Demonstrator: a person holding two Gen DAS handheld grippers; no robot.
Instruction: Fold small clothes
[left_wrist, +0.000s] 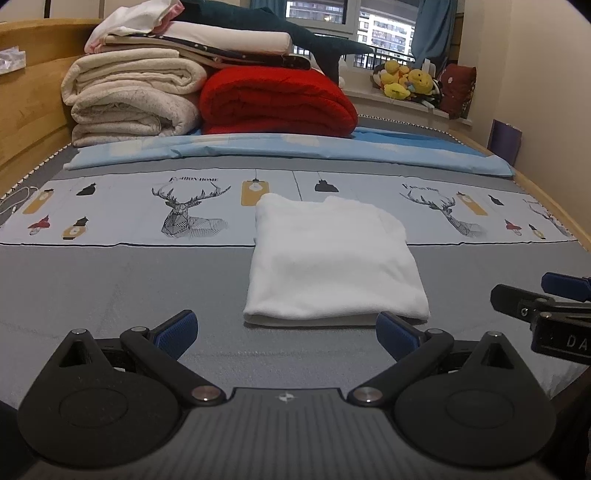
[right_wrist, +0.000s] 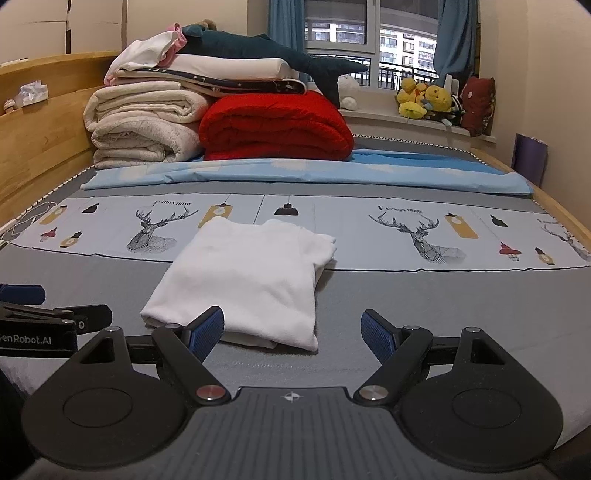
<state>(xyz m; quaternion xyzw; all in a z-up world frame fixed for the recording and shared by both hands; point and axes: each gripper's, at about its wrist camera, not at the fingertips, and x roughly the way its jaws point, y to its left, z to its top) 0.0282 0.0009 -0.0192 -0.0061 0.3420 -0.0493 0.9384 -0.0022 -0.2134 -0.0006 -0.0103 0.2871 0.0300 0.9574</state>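
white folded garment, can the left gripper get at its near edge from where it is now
Probably yes. The left gripper is open and empty, and the white folded garment lies flat on the grey bed cover just ahead with nothing between. The right gripper, also open, sits off to the side.

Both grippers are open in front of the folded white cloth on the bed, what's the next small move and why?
Probably ease the open left gripper forward to the folded white cloth's near edge: the cloth lies flat, untouched, and neither it nor the right gripper holds anything.
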